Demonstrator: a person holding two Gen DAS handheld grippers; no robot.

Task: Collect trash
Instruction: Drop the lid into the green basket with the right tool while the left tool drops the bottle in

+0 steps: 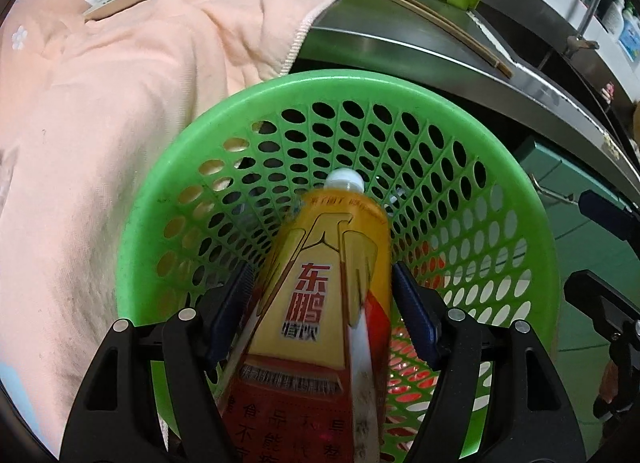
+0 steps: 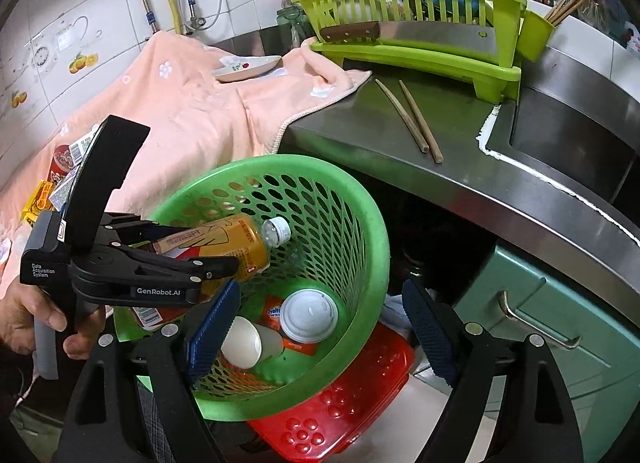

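Observation:
My left gripper is shut on a yellow drink bottle with a white cap and holds it over the mouth of the green perforated basket. The right wrist view shows the same bottle held in the left gripper above the basket. Inside the basket lie a paper cup, a white lid and an orange wrapper. My right gripper is open and empty, just above the basket's near rim. More wrappers lie on the pink towel at left.
The basket stands on a red stool beside the steel counter. Two chopsticks lie on the counter. A green dish rack with a cleaver stands behind. A small plate sits on the towel. The sink is right.

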